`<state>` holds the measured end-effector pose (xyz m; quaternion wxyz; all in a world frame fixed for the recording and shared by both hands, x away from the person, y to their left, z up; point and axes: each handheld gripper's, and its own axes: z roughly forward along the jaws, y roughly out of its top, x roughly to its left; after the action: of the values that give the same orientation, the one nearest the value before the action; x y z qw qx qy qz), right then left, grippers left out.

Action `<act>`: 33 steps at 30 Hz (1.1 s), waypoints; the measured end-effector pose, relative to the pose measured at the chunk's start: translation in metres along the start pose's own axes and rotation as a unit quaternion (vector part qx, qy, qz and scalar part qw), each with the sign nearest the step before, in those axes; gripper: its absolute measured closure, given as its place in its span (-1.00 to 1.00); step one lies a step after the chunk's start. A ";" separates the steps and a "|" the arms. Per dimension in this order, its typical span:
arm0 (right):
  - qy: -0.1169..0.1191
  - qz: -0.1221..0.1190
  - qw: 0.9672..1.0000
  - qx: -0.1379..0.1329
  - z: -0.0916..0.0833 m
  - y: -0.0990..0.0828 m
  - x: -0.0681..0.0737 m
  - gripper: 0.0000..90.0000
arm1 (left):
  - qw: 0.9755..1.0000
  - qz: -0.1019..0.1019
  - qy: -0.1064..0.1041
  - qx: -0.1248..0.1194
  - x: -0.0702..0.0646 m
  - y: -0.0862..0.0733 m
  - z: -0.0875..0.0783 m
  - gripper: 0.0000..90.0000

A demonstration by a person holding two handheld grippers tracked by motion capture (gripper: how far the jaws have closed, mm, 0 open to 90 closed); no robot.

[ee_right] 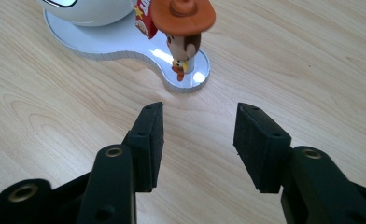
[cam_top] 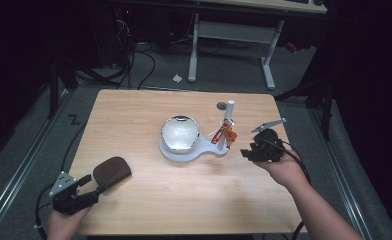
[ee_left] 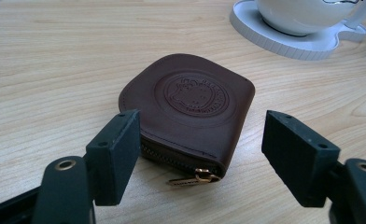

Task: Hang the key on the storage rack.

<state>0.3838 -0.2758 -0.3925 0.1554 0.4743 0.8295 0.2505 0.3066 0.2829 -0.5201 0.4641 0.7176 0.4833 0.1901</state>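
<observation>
The left gripper has its jaws spread wide on either side of the near, zippered edge of a flat brown leather coin pouch with an embossed round emblem; the pads stand clear of the leather and press on nothing. The pouch lies flat on the pale wooden surface, well apart from the white stand with a glossy dome at the middle. The right gripper has its jaws moderately open with bare wood between them, holding nothing. Just beyond them, a small cowboy figure with a brown hat hangs at the stand's white post, over the narrow lobe of the stand's base.
</observation>
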 end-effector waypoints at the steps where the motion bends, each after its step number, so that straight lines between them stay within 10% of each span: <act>1: -0.002 0.000 1.000 -0.003 -0.001 -0.003 0.000 0.21 | 1.000 0.000 0.000 0.000 0.000 0.000 0.000 -0.36; 23: -0.033 -0.013 0.999 -0.041 0.028 -0.085 0.022 0.14 | 0.999 -0.029 0.031 -0.006 0.011 0.001 0.000 -0.27; 33: -0.024 0.030 0.995 -0.090 0.053 -0.137 0.030 0.11 | 0.998 -0.035 0.051 0.019 0.018 0.014 0.010 -0.15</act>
<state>0.2973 -0.2938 -0.5142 0.2094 0.4894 0.7850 0.3169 0.3290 0.2922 -0.5160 0.4317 0.6983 0.5346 0.2005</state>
